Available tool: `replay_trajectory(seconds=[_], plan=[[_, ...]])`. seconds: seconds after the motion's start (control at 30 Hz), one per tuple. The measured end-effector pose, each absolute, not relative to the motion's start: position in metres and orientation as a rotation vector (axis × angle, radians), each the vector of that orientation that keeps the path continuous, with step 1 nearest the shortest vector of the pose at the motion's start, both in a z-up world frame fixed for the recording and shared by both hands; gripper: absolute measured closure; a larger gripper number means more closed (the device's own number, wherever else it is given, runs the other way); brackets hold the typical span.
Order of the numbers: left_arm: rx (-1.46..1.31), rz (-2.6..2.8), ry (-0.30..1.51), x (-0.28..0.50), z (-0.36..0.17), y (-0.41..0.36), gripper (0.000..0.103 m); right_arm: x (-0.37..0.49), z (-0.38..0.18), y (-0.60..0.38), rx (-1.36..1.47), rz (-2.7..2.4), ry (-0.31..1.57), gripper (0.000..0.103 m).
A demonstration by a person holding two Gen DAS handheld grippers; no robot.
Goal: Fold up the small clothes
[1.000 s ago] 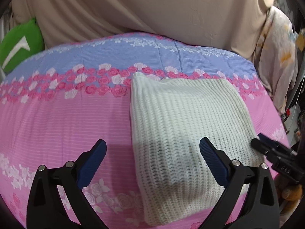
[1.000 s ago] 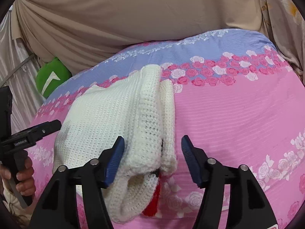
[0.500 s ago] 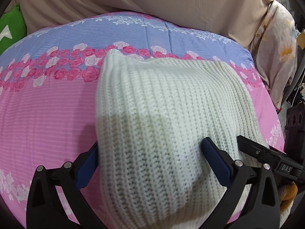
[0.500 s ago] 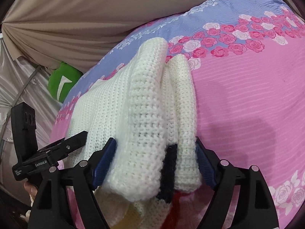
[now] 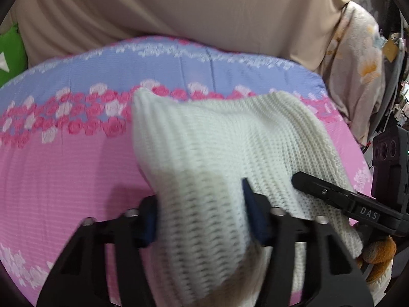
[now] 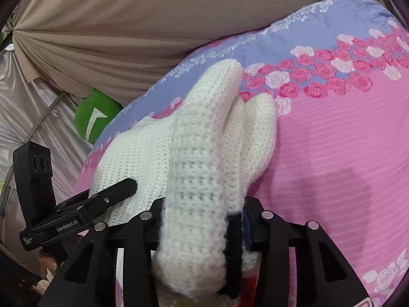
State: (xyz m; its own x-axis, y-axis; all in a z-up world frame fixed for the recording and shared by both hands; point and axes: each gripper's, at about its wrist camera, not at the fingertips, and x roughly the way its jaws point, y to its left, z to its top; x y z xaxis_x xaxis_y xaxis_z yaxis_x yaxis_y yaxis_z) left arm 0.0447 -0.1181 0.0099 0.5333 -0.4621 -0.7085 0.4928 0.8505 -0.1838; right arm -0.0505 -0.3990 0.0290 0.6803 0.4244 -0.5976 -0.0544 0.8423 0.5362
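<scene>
Through my left wrist camera, my left gripper (image 5: 202,209) has just been closing, and its blue pads (image 5: 251,216) now pinch a bunched fold at the near edge of the cream-white ribbed knit garment (image 5: 219,138). The knit rises between my jaws and spreads away from me, its far corners reaching the band of pink and white roses on the pink and lilac flowered bedsheet (image 5: 64,168). The sheet lies bare to the left of the garment. At the right, my right gripper (image 5: 340,197) comes in as a black finger lying against the garment's right edge. Beyond the bed hangs a beige draped cloth (image 5: 179,7), with a corner of a green cushion (image 5: 12,48) at the far left and a pale flowered cloth (image 5: 358,64) at the far right.

Through my right wrist camera, my right gripper (image 6: 202,217) has likewise just been closing and is clamped on a thick rolled fold of the same garment (image 6: 204,138). A dark navy knitted stripe (image 6: 234,245) runs down the fold just inside my right jaw, and a bit of red shows beneath it. The garment stretches up and away toward the rose band of the bedsheet (image 6: 332,153), which is bare on the right. At the near left, my left gripper (image 6: 107,199) shows as a black finger resting on the knit. The green cushion (image 6: 94,115) sits at the far left below the beige cloth (image 6: 153,25).
</scene>
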Motion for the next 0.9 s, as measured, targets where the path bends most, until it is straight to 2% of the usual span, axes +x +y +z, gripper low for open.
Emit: replay_trajectory(seconds=[0.07,0.17,0.33,0.43,0.5,0.53,0.57,0.6,0.67,0.7,0.77,0.9], plan=[[0.033,-0.624,0.785,0.044,0.033,-0.112,0.065,-0.052,0.05,-0.392,0.491,0.296,0.738,0.066],[0.048,-0.654,0.687,0.043,0.07,-0.103,0.067,-0.051,0.088,-0.377,0.426,0.319,0.65,0.066],[0.067,-0.655,0.45,0.043,0.149,-0.068,0.067,-0.027,0.152,-0.35,0.356,0.374,0.502,0.066],[0.074,-0.617,0.371,0.063,0.173,-0.043,0.062,0.011,0.168,-0.329,0.36,0.403,0.474,0.063],[0.084,-0.548,0.373,0.092,0.168,-0.028,0.05,0.045,0.155,-0.315,0.369,0.393,0.507,0.058],[0.087,-0.508,0.394,0.108,0.159,-0.023,0.046,0.064,0.142,-0.311,0.39,0.39,0.542,0.051],[0.088,-0.467,0.423,0.127,0.145,-0.017,0.037,0.093,0.115,-0.308,0.421,0.372,0.611,0.05],[0.105,-0.428,0.465,0.15,0.123,-0.013,0.035,0.112,0.091,-0.305,0.435,0.333,0.668,0.05],[0.159,-0.292,0.548,0.182,0.081,-0.006,0.038,0.133,0.056,-0.305,0.416,0.205,0.747,0.062],[0.175,-0.246,0.605,0.192,0.06,0.0,0.045,0.133,0.046,-0.306,0.399,0.146,0.763,0.064],[0.119,-0.283,0.652,0.19,0.044,0.019,0.045,0.115,0.047,-0.309,0.428,0.156,0.716,0.065],[0.066,-0.353,0.631,0.162,0.054,0.027,0.044,0.079,0.081,-0.285,0.323,0.201,0.644,0.067]])
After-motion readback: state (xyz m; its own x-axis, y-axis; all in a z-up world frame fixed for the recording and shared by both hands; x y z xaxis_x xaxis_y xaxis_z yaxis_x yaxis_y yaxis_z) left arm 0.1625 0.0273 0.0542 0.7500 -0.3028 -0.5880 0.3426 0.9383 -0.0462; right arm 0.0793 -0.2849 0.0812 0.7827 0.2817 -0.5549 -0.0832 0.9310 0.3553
